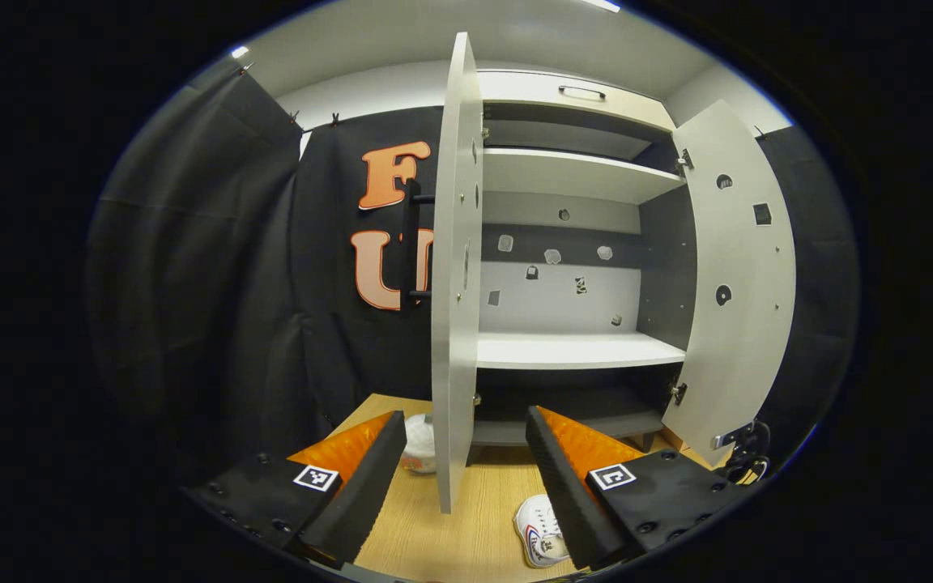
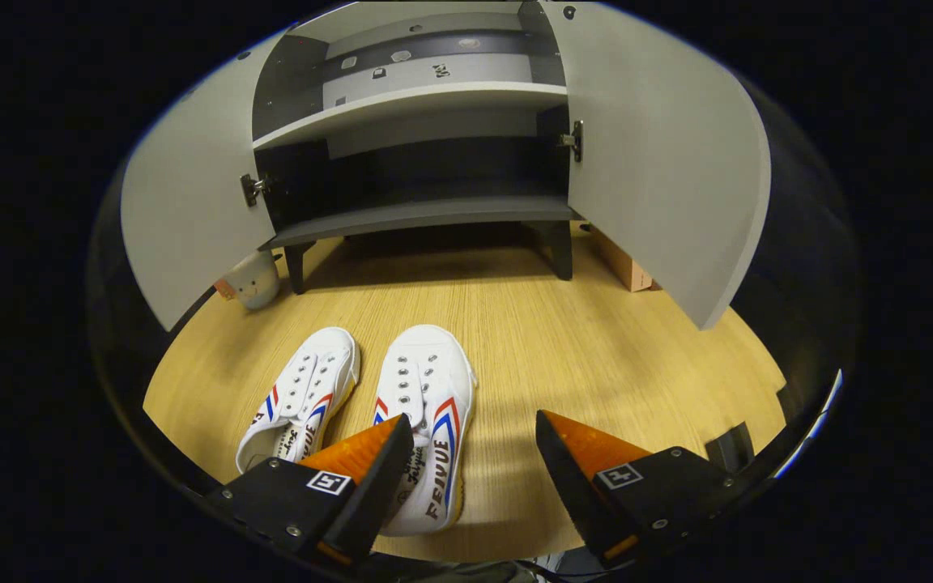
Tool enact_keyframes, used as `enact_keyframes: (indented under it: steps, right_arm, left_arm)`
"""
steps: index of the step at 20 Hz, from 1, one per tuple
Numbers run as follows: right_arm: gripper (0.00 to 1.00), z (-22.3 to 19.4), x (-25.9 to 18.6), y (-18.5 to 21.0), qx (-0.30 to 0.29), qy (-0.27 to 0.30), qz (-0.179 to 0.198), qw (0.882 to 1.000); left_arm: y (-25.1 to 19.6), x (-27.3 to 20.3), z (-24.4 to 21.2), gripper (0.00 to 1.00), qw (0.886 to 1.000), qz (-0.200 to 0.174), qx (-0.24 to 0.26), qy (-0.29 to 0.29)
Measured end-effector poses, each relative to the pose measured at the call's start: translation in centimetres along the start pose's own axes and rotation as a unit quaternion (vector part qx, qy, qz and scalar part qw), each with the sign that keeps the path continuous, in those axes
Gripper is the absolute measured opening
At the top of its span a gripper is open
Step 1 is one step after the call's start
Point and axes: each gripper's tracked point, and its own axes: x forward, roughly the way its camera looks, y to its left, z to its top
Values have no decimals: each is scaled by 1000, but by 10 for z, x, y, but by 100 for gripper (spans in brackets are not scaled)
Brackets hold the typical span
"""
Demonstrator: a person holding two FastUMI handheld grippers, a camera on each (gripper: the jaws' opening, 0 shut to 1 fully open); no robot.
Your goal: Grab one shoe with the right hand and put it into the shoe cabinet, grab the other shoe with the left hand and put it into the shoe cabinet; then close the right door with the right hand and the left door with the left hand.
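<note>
- Straight ahead on the wooden tabletop [image 2: 564,340] stands the shoe cabinet [image 2: 426,214], both doors swung wide, its lower shelf bare and waiting.
- Left door [image 1: 454,275] shows edge-on in the left gripper view; right door [image 2: 661,162] hangs open beside the carcass.
- Two white shoes sit side by side before the cabinet: right shoe [image 2: 428,413] and left shoe [image 2: 304,397], neither yet grabbed.
- First step, by my reading: the right-hand grab. The right gripper [image 2: 475,453] tilts down just above the nearer shoe, jaws spread, holding nothing; next it needs to drop and straddle that shoe.
- Left gripper [image 1: 466,461] is held level, facing the cabinet, released too.
</note>
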Motion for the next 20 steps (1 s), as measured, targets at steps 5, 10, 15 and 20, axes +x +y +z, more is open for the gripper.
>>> enact_keyframes:
  steps: [5, 10, 15, 20]
  right_arm:
    - [82, -16, 26, 2, 25, 37, 8, 999]
    - [63, -22, 36, 9, 46, 54, 26, 997]
    - [27, -19, 37, 10, 55, 58, 18, 997]
    - [2, 1, 20, 5, 43, 56, -11, 997]
  left_arm:
    - [5, -2, -2, 97, 1000, 5, 1, 4]
    - [7, 0, -8, 96, 1000, 6, 6, 12]
    - [8, 1, -12, 97, 1000, 7, 10, 16]
    - [6, 4, -18, 97, 1000, 3, 11, 19]
